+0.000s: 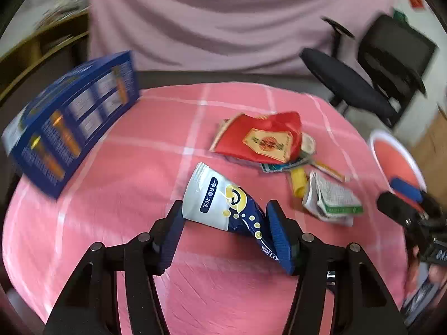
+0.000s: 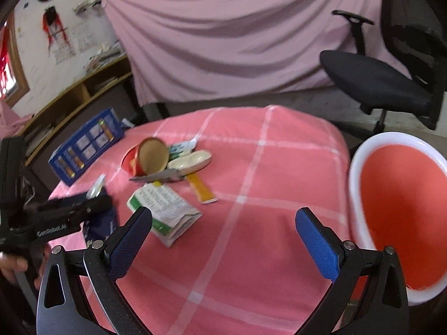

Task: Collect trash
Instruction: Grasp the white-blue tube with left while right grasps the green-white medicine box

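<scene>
Trash lies scattered on a round table under a pink cloth with white check lines (image 1: 134,150). The left gripper (image 1: 223,223) has its blue-padded jaws on either side of a crumpled white-and-navy foil snack packet (image 1: 223,206); both pads appear to touch it, the right one pressing the twisted navy end, though motion blur makes the left contact hard to confirm. No earlier view is at hand, so only this half-closed stance can be told. The packet rests on the cloth at the near left of the litter pile.

Beyond it sit a red paper cup tipped on its side (image 2: 145,157), a yellow sachet (image 2: 202,189), a white double-well plastic tray (image 2: 191,160) and a squashed white-and-green paper carton (image 2: 167,217). The right gripper (image 2: 223,237) hangs released, jaws wide, nothing between them, with the carton just beside its left pad. A white-rimmed bin with a red inside (image 2: 396,203) stands at the table's right edge. A blue printed cardboard box (image 1: 72,120) sits at the far left.
</scene>
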The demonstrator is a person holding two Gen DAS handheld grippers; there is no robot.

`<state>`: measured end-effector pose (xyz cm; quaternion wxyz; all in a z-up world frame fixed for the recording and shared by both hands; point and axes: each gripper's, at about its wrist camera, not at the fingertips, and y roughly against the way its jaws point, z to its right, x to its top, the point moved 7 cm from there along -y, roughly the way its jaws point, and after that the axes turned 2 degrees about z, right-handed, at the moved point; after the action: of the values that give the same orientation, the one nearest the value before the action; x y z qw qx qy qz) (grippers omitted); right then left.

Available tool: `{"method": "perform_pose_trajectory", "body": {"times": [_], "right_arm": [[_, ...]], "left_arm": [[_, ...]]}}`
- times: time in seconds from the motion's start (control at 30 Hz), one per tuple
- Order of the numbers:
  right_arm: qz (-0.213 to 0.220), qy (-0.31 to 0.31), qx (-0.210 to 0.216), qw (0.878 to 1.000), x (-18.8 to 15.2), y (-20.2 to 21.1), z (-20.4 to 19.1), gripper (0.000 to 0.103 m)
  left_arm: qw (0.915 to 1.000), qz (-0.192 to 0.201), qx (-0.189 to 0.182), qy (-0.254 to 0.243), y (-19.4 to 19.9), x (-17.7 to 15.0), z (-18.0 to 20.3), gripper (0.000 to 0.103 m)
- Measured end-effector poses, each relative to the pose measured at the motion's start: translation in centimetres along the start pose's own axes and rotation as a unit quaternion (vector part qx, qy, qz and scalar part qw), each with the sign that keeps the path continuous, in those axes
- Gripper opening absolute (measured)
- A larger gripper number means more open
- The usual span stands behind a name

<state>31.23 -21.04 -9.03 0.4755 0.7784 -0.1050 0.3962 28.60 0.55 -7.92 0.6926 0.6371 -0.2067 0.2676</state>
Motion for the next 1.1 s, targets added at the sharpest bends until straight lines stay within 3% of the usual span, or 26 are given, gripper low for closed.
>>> {"method": "perform_pose_trajectory", "body": {"times": [0.17,0.47,0.53,0.63,0.93,1.1], "right_arm": [[-0.036,0.034,0.024,0.998,-0.4,-1.7,-2.3,0.096],[-0.084,0.099,0.018,0.991,-0.8,-5.1,-5.3,0.088],[-0.087,0.111,0.014,0.99,-1.0,-5.2,-5.6,0.079],[-0.083,0.103,0.02,0.991,-0.9,-4.9,-5.2,0.068],[-0.07,0.093,0.026,0.993,-0.8,-4.3,-5.2,0.067],[-0.058,0.082,0.028,0.995,-0.6,-3.6,-4.8,0.067]], "left_arm": [[0.9972,-0.013,-0.028,-0.069,-0.5,0.1,-0.9,0.052],[0.992,-0.019,-0.071,-0.103,0.3,-0.7,-1.7,0.052],[0.9913,-0.02,-0.075,-0.106,0.4,-0.9,-1.5,0.052],[0.9925,-0.02,-0.075,-0.095,0.3,-0.8,-0.9,0.053],[0.9974,-0.02,-0.068,-0.017,1.6,-0.8,-1.3,0.055],[0.999,-0.008,-0.043,-0.005,2.3,-1.3,-1.1,0.061]]}}
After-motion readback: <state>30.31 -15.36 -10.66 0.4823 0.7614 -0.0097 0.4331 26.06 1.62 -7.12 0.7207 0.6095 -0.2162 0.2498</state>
